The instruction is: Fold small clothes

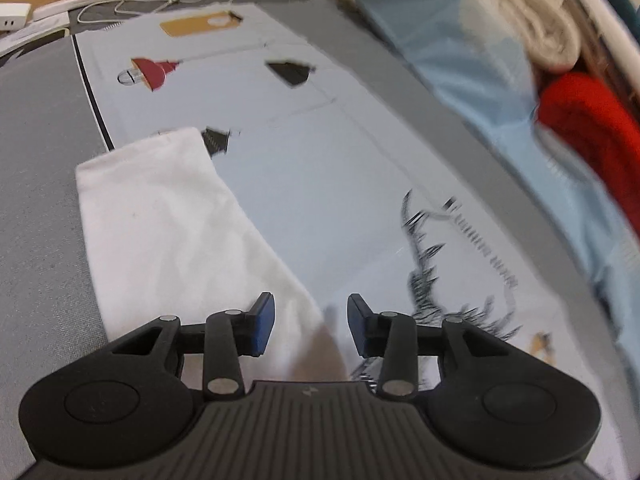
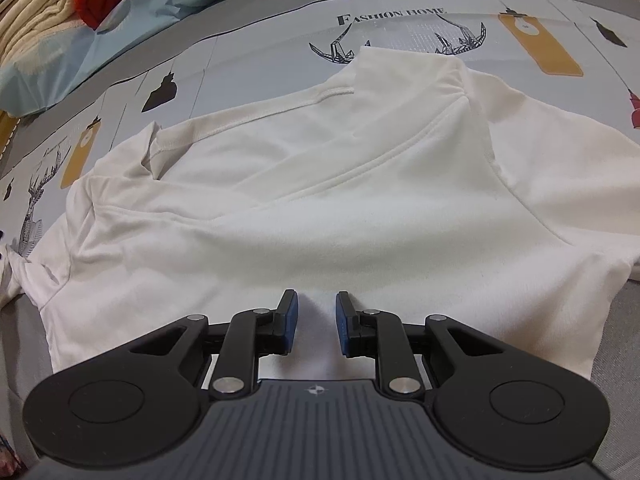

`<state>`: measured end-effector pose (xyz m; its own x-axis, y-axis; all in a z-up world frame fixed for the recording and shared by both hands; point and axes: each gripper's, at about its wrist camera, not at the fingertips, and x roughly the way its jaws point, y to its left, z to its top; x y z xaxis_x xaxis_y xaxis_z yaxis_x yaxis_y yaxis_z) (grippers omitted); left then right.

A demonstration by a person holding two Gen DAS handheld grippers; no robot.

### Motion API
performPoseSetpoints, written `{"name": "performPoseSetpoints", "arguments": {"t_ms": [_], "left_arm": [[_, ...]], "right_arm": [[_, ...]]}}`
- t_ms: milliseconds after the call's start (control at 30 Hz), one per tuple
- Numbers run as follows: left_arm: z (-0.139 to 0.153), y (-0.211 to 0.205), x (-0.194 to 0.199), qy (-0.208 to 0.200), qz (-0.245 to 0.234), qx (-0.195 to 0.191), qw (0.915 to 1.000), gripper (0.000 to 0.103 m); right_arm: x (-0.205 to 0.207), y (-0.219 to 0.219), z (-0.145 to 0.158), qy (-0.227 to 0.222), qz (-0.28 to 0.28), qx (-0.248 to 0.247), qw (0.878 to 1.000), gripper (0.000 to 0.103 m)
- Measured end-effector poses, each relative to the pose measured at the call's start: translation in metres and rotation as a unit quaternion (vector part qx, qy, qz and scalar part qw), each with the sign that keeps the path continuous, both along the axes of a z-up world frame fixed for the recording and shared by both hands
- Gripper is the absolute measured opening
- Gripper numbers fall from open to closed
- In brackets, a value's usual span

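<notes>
A white T-shirt (image 2: pixel 320 184) lies spread on the printed mat (image 2: pixel 248 52), with its neckline towards the left and one sleeve folded over the body. My right gripper (image 2: pixel 317 322) stands over the near edge of the shirt, and its blue pads pinch a raised fold of the white cloth. In the left wrist view a narrow white part of the shirt (image 1: pixel 168 224) runs along the mat's left side. My left gripper (image 1: pixel 311 322) hovers open over that cloth's right edge, with nothing gripped between its pads.
The printed mat (image 1: pixel 320 152) covers a grey surface (image 1: pixel 40 200). Folded cream, red and light blue textiles (image 1: pixel 520 60) are piled along the right side. A power strip and white cable (image 1: pixel 120 0) lie at the far edge. The same pile of textiles (image 2: pixel 80 12) appears at the upper left in the right wrist view.
</notes>
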<state>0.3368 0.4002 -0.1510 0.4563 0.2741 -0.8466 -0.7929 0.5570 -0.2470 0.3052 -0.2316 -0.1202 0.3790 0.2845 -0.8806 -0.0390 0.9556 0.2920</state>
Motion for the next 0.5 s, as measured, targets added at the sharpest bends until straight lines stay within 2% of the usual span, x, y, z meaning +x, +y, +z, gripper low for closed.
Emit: {"name": "performPoseSetpoints", "arguments": {"t_ms": [100,133,167,233,333,400,467,500], "left_arm": [[-0.01,-0.002,0.007,0.027,-0.005,0.031,0.9992,0.034],[-0.011,-0.004,0.01,0.04,-0.013,0.049,0.9979,0.016],[-0.011,-0.005,0.013,0.055,-0.023,0.063,0.9963,0.005],[-0.004,-0.004,0.01,0.042,-0.025,0.059,0.9971,0.004],[0.034,-0.009,-0.002,-0.042,-0.03,0.081,0.9954,0.003],[0.07,-0.011,-0.022,-0.121,-0.028,0.086,0.9885,0.003],[0.096,-0.014,-0.052,-0.18,-0.014,0.09,0.9795,0.004],[0.103,-0.015,-0.066,-0.195,-0.002,0.089,0.9767,0.004]], "right_arm": [[0.002,0.001,0.0,0.001,0.001,-0.001,1.0,0.022],[0.003,0.001,0.0,0.002,0.001,-0.002,1.0,0.022],[0.003,0.002,0.0,0.002,0.002,-0.003,1.0,0.022],[0.004,0.002,0.0,0.002,0.003,-0.004,1.0,0.022],[0.004,0.002,0.0,0.003,0.0,-0.004,1.0,0.022],[0.003,0.002,0.001,0.003,0.0,-0.005,1.0,0.022],[0.003,0.002,0.002,0.003,-0.001,-0.005,1.0,0.022],[0.002,0.002,0.002,0.003,-0.002,-0.005,1.0,0.022]]}}
